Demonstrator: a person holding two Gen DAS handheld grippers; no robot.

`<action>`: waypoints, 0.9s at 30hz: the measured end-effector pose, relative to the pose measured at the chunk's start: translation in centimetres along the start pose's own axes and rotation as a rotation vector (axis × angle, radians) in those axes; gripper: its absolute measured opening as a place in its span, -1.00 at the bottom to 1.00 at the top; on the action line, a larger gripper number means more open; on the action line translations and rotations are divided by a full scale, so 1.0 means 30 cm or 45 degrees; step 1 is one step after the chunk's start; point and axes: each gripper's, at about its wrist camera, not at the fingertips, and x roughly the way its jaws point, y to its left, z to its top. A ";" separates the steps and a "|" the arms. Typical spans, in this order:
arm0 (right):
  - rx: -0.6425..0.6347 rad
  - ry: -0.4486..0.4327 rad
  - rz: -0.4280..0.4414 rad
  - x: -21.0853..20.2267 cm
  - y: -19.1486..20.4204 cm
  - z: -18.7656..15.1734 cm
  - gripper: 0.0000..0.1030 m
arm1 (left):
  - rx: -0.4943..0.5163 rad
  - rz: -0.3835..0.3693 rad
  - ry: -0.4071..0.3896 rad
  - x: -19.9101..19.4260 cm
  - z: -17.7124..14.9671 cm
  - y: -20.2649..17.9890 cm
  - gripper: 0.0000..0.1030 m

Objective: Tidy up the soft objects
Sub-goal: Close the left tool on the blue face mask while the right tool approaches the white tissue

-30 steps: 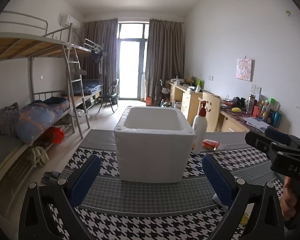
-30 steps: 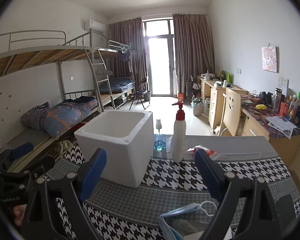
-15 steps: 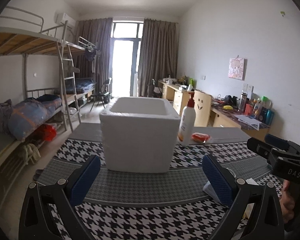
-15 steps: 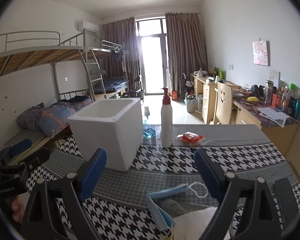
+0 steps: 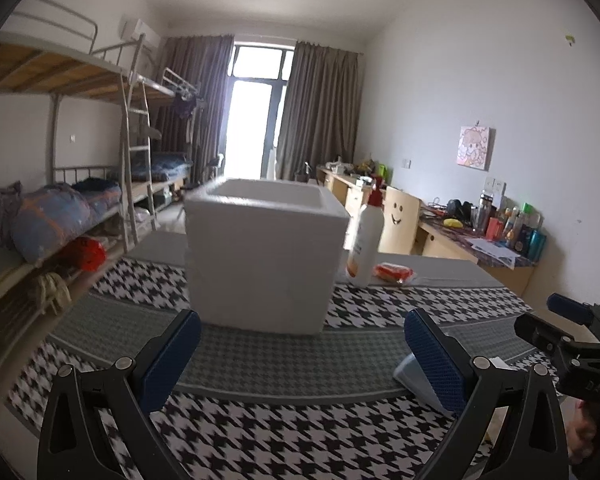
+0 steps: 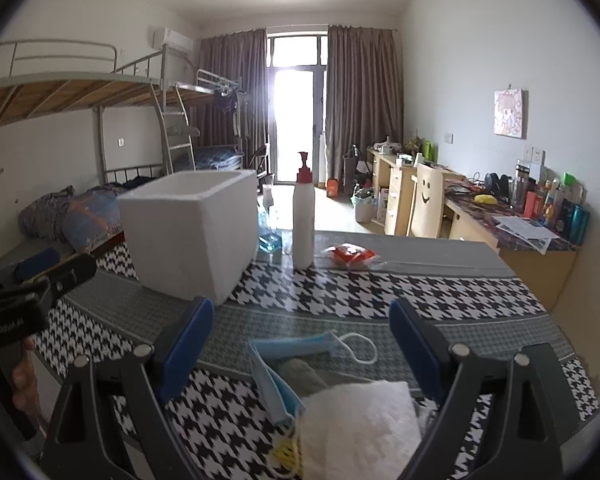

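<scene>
A pile of soft things lies at the near edge of the houndstooth tablecloth (image 6: 440, 292): a blue face mask (image 6: 284, 364), a folded grey cloth (image 6: 304, 372) and a white fluffy cloth (image 6: 360, 424). My right gripper (image 6: 302, 320) hovers just above and behind the pile, open, with nothing pressed between its blue pads. A white foam box (image 5: 260, 256) stands open-topped in mid-table. My left gripper (image 5: 302, 332) faces the box from the near side, open and empty. A corner of the face mask (image 5: 412, 380) shows by its right finger.
A white pump bottle (image 6: 303, 220) with a red head, a red snack packet (image 6: 350, 256) and a small blue-liquid bottle (image 6: 269, 236) stand behind the box. Bunk beds (image 5: 60, 216) line the left wall. Cluttered desks (image 6: 512, 224) run along the right wall.
Both grippers have sunk toward the table. The soft pile has come further into the right wrist view, and the box top now sits near eye level. Jaws unchanged.
</scene>
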 end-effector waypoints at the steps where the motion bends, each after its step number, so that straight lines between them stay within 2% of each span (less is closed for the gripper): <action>1: -0.008 0.003 0.000 -0.002 -0.003 -0.005 0.79 | -0.011 -0.009 0.006 0.005 -0.008 -0.004 0.98; 4: -0.034 0.027 -0.007 -0.007 -0.015 -0.022 0.79 | -0.011 -0.035 0.033 0.026 -0.020 -0.027 0.98; 14: 0.026 0.060 -0.026 -0.012 -0.088 -0.099 0.79 | 0.063 -0.103 0.107 0.089 -0.021 -0.131 0.98; 22: 0.048 0.105 -0.032 -0.003 -0.120 -0.150 0.79 | 0.108 -0.128 0.156 0.135 -0.021 -0.184 0.98; 27: 0.061 0.136 0.033 0.001 -0.142 -0.177 0.79 | 0.128 -0.164 0.187 0.168 -0.024 -0.225 0.98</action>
